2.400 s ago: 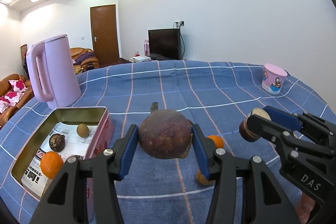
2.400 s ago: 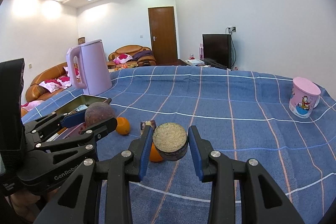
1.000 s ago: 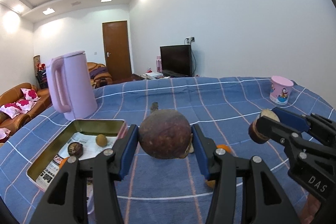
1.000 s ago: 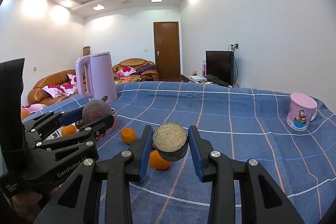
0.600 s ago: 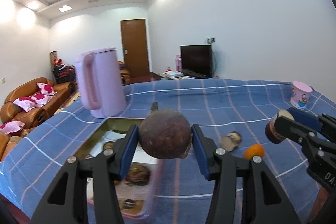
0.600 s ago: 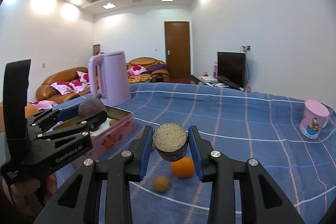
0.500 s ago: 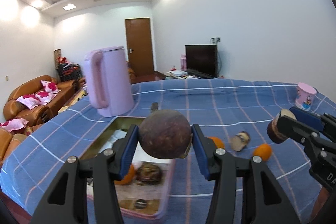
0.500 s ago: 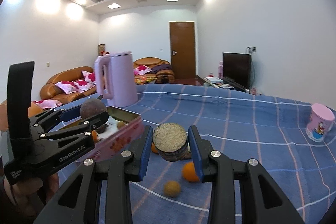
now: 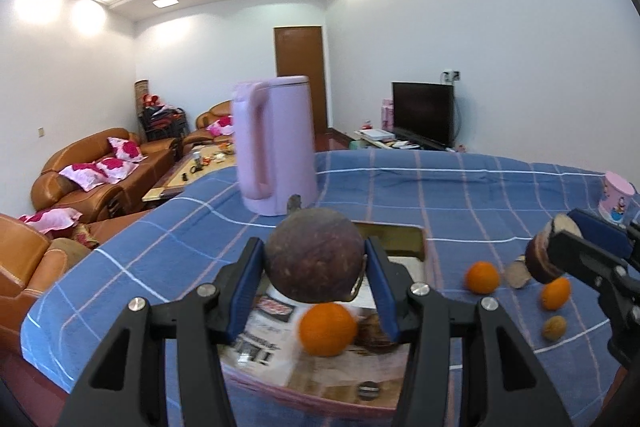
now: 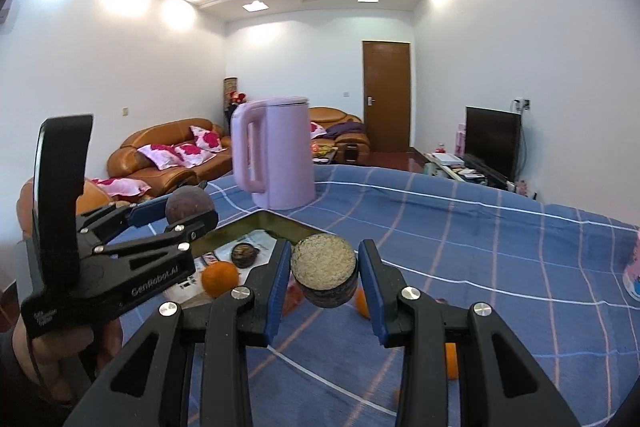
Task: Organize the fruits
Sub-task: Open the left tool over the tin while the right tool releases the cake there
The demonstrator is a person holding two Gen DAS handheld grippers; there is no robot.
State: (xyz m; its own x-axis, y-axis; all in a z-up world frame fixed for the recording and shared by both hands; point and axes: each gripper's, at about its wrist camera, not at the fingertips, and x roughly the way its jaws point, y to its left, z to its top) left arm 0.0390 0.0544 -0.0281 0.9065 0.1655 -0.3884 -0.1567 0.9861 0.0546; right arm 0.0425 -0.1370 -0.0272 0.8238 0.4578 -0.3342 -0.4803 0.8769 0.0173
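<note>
Clamping a round dark-purple fruit [image 9: 315, 259] between its blue pads, the left tool [image 9: 316, 281] hangs above the metal tin [image 9: 394, 235] that sits on the blue checked cloth of the desk [image 9: 460, 195]. From the left wrist view, the tin lies at 6 o'clock below the fruit, lined with printed paper [image 9: 264, 331]; an orange [image 9: 327, 329] and a dark wrinkled fruit [image 9: 372, 325] rest inside it. The pink kettle [image 9: 274, 147] stands upright at 12 o'clock, just beyond the tin's far rim.

The right tool [image 10: 323, 277] is closed on a short cut piece of fruit [image 10: 324, 269], whose pale grainy cut face points toward the camera and whose rind is dark. From the right wrist view this piece hangs over the cloth, with the tin at 10 o'clock from it and the left tool's fruit above the tin's near-left side.

Loose on the cloth to the right of the tin, in the left view at 3 o'clock, lie two more oranges [image 9: 482, 277], a small brown fruit [image 9: 554, 327] and a pale cut piece [image 9: 516, 273]. A pink cup [image 9: 618, 197] stands well apart, near the desk's right edge. A hand [image 10: 60, 355] grips the left tool's handle.
</note>
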